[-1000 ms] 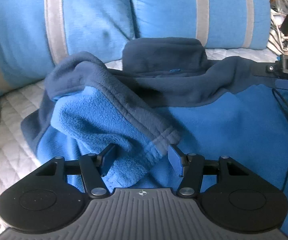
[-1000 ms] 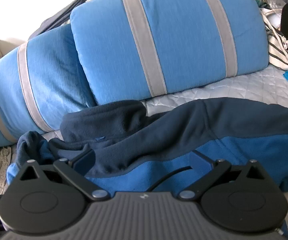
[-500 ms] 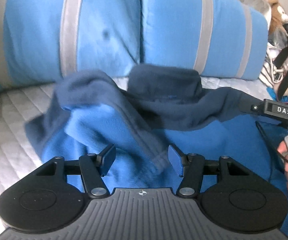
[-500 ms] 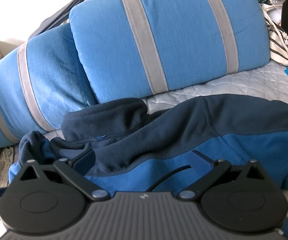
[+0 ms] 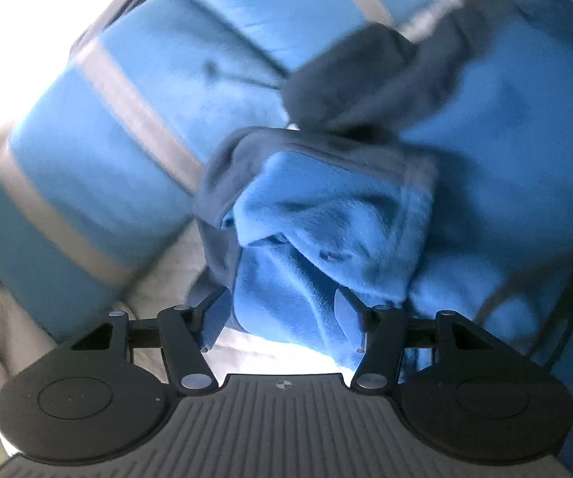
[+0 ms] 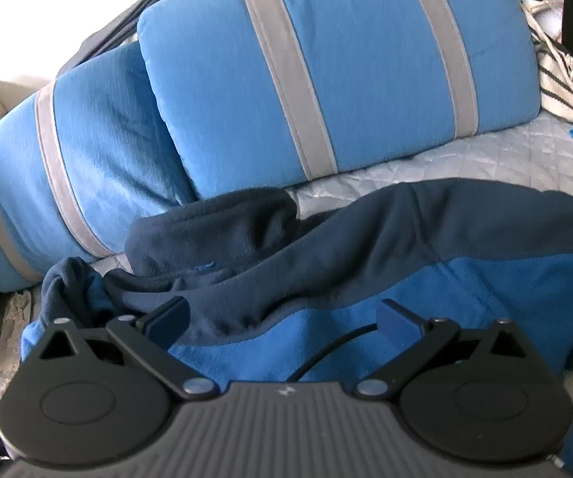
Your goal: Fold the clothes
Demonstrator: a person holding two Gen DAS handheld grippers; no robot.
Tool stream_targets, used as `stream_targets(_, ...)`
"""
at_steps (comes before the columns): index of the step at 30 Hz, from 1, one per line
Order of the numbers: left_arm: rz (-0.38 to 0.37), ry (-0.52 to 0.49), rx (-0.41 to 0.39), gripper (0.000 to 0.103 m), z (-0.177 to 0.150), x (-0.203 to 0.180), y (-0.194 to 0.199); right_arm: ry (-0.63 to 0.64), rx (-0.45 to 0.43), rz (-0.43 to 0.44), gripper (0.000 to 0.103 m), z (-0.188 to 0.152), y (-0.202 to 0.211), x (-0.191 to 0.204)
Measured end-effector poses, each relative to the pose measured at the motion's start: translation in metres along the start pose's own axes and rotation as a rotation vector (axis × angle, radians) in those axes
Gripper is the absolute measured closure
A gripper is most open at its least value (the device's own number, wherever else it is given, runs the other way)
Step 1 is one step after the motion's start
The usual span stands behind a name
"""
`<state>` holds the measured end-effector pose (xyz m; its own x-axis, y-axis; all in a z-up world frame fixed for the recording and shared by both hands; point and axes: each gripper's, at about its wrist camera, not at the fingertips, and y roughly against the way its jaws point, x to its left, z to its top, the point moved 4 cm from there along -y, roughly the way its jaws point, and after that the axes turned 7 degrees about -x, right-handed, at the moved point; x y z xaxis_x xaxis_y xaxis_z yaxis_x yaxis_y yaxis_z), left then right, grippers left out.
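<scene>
One two-tone blue fleece jacket, two blue cushions with grey stripes, one quilted white cover, one striped bag, two grippers

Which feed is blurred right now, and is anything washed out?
Left wrist view: tilted and motion-smeared; the blue striped pillows and the two-tone blue fleece jacket between the left gripper pads are soft, upper left corner blown white. Right wrist view: sharp, fisheye-bowed; upper left corner overexposed, white quilted bedcover glares mildly.
</scene>
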<state>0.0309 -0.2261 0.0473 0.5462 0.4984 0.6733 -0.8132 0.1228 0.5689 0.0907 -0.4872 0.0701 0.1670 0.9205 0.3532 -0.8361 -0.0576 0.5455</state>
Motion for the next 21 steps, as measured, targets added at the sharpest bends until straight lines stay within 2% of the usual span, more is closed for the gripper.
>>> stream_targets(6, 0.101, -0.328, -0.033, 0.049, 0.000, -0.034, -0.011, -0.002, 0.005, -0.002, 0.000, -0.001, -0.001, 0.000)
stream_targets(8, 0.117, -0.422, -0.038, 0.062, -0.004, -0.043, -0.014, -0.005, 0.012, -0.002, 0.000, -0.001, -0.003, -0.001)
stream_targets(10, 0.128, -0.508, -0.043, 0.068, -0.008, -0.051, -0.017, -0.011, 0.017, 0.000, 0.000, -0.002, -0.003, -0.001)
stream_targets(16, 0.165, -0.699, -0.069, 0.070, -0.017, -0.068, -0.025, -0.008, 0.016, 0.006, 0.000, -0.002, -0.003, -0.001)
stream_targets(21, 0.164, -0.797, -0.081, 0.079, -0.019, -0.077, -0.028, -0.008, 0.019, 0.008, 0.000, -0.002, -0.003, 0.000)
